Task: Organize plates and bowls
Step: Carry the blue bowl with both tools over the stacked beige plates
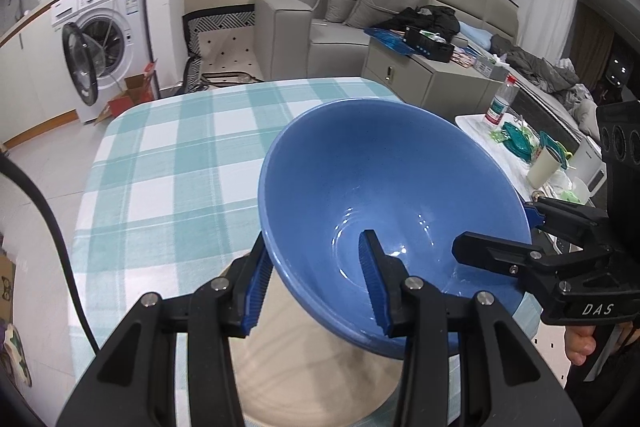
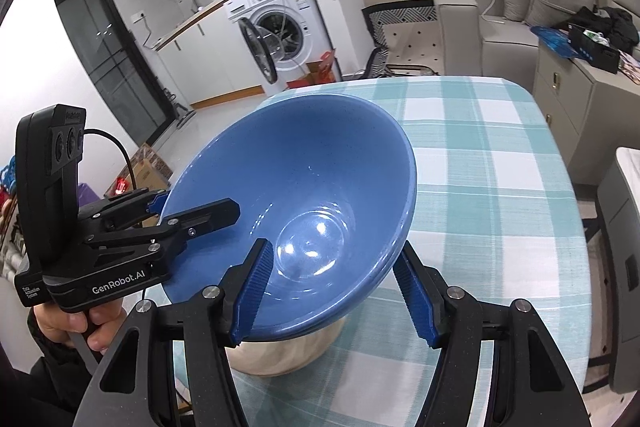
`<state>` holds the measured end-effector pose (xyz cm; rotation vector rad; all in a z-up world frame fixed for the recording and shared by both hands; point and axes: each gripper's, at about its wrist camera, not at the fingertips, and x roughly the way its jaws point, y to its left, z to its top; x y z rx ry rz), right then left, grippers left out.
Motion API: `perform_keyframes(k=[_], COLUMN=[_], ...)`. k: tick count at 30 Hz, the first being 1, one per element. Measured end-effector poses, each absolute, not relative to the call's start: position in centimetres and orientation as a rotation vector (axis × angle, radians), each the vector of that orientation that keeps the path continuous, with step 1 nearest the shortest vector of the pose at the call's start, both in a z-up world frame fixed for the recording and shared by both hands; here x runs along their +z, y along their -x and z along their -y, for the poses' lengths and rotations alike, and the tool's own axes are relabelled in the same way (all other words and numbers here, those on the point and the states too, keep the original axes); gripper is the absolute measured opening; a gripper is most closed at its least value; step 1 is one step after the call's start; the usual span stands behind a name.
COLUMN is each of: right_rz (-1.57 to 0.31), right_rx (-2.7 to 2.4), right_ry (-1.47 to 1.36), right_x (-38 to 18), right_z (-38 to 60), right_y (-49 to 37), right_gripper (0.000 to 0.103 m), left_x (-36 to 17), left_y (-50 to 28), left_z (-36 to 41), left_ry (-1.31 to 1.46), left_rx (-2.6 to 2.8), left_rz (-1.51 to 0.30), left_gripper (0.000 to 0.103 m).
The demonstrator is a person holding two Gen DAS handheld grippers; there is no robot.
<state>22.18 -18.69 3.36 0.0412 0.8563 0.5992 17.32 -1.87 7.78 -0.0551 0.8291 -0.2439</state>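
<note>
Blue glazed bowl (image 1: 396, 187), deep and conical, is held tilted above the table (image 1: 168, 163), with a beige outer wall seen beneath its rim. A faint second rim line shows under the bowl's edge in the right wrist view; whether 2 bowls are nested cannot be told.

Left gripper (image 1: 316, 287): the bowl's rim is pinched between its 2 ribbed blue pads, 1 finger inside the bowl and 1 against the outer wall. The same gripper is seen at the bowl's left edge in the right wrist view, clamped over the rim and carried by a hand (image 2: 76, 323).

Right gripper (image 2: 332, 291): the near rim of the bowl is straddled, 1 finger inside the bowl and 1 outside. The pads sit close to the wall, and firm contact is not clearly shown in its own view. In the left wrist view its fingers lie over the bowl's right rim.

Table: covered by a teal and white checked cloth, bare beyond the bowl.

Washing machine (image 1: 104, 39): white, door open, well beyond the bowl to the left.

Sofa (image 1: 360, 3): grey, beyond the bowl past the table's far edge.

Plastic bottle (image 1: 500, 101): upright, right of the bowl on a side surface.
</note>
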Motion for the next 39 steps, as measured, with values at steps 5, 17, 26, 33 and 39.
perform_keyframes(k=[5, 17, 26, 33, 39], right_rz=[-0.874, -0.909, -0.951, -0.971, -0.965], right_rx=[0.634, 0.681, 0.687, 0.691, 0.693], right_ry=[-0.026, 0.013, 0.022, 0.030, 0.039], right_x=[3.1, 1.9, -0.1, -1.2, -1.5], right_z=[16.9, 13.9, 13.0, 12.6, 12.1], right_y=[-21.9, -21.2, -21.7, -22.0, -22.4], right_gripper=[0.064, 0.064, 0.064, 0.064, 0.064], left_x=[7.5, 6.2, 4.2, 3.0, 2.2], left_y=[-16.4, -14.9, -14.9, -15.2, -15.4], left_z=[0.3, -2.2, -2.8, -3.1, -3.1], left_ry=[0.072, 0.096, 0.110, 0.115, 0.106], left_rx=[-0.213, -0.162, -0.146, -0.136, -0.122], left_rz=[-0.836, -0.852, -0.885, -0.902, -0.910], left_gripper=[0.042, 0.042, 0.042, 0.042, 0.042])
